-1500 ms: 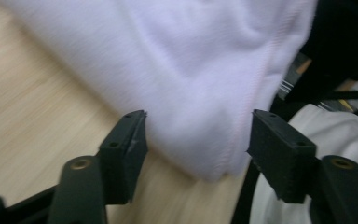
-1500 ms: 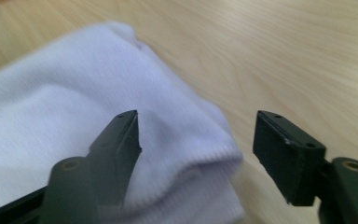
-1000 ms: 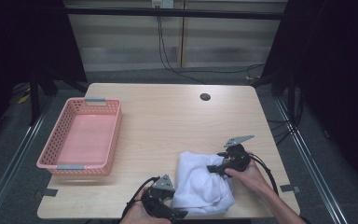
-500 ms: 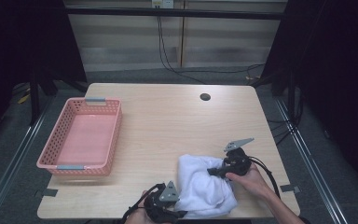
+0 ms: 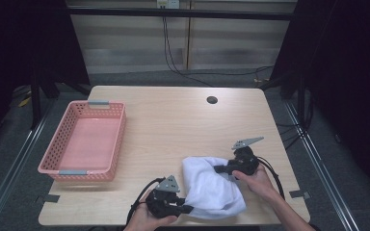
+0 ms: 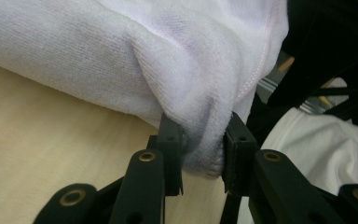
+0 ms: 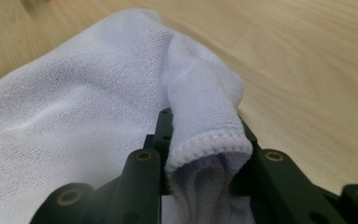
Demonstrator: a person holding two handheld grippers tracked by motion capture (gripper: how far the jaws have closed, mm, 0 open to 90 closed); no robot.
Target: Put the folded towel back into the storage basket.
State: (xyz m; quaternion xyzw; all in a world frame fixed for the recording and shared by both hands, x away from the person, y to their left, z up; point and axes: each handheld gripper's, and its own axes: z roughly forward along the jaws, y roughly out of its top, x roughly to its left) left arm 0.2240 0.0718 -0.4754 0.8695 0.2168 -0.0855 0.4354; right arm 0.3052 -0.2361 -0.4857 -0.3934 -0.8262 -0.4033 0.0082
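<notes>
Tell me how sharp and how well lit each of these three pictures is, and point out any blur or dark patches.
High view: even light on the table, the surroundings almost black, a faint shadow beside the pink basket. Left gripper view: the white towel pinched in the jaws is crisp, the dark background at right is soft. Right gripper view: the towel hem is sharp, the far wood blurs.

Left tongs [image 5: 189, 210] and right tongs [image 5: 218, 169] — jaws just closing, low, near-level
</notes>
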